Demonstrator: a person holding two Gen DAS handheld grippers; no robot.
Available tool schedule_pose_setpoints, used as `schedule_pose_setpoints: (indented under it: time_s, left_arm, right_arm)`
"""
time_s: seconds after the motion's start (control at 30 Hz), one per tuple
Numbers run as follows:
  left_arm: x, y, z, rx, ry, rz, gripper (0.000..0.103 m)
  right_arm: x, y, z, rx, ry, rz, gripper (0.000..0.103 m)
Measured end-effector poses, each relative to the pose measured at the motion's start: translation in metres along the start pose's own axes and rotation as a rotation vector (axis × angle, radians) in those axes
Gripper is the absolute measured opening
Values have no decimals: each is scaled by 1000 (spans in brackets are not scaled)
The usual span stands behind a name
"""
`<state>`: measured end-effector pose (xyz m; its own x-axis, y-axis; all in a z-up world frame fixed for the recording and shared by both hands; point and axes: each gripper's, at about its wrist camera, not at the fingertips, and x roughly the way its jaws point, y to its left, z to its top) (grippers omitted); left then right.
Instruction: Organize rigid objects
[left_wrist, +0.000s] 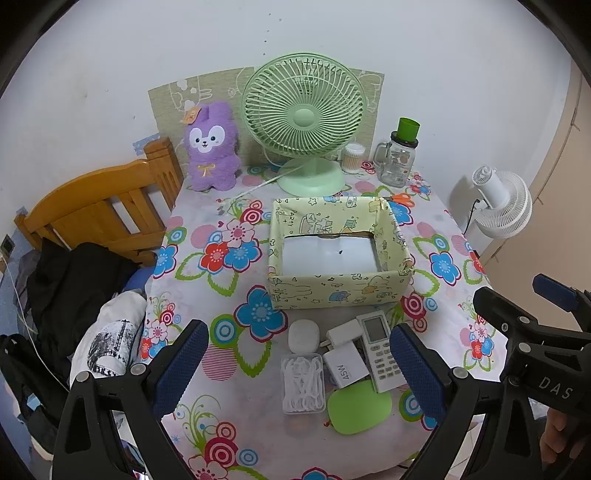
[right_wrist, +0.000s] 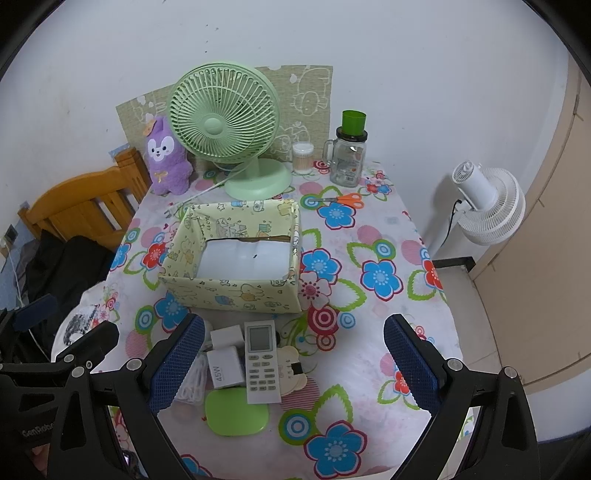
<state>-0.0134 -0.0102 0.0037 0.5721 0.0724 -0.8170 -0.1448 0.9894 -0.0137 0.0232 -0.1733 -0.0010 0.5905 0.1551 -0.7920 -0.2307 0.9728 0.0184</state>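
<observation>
A yellow-green patterned box (left_wrist: 338, 291) (right_wrist: 236, 291) stands open and empty mid-table. In front of it lie a white remote (left_wrist: 378, 350) (right_wrist: 260, 362), two white chargers (left_wrist: 345, 367) (right_wrist: 223, 365), a white round case (left_wrist: 303, 336), a clear box of white floss picks (left_wrist: 303, 384), a green flat mirror (left_wrist: 358, 406) (right_wrist: 236, 411) and a small bear-shaped item (right_wrist: 291, 365). My left gripper (left_wrist: 295, 365) is open above the pile. My right gripper (right_wrist: 293, 363) is open, just right of the pile; it also shows in the left wrist view (left_wrist: 517, 306).
At the back stand a green fan (left_wrist: 304, 118) (right_wrist: 225, 122), a purple plush (left_wrist: 210, 147), a cotton-swab jar (left_wrist: 352, 158) and a glass jar with green cup (left_wrist: 400, 155). Orange scissors (right_wrist: 343, 199) lie behind the box. A wooden bed frame (left_wrist: 96, 206) is left, a white fan (right_wrist: 487, 203) right.
</observation>
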Motion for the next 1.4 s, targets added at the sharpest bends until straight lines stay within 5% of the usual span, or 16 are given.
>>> schedule_pose_setpoints:
  time_s: [0.7, 1.4]
  left_arm:
    - [10, 0, -4, -8, 10, 3, 99]
    - [86, 12, -25, -18, 135, -17, 99]
  right_arm:
    - [12, 3, 1, -27, -5, 10, 99]
    - [78, 10, -12, -66, 68, 26, 99]
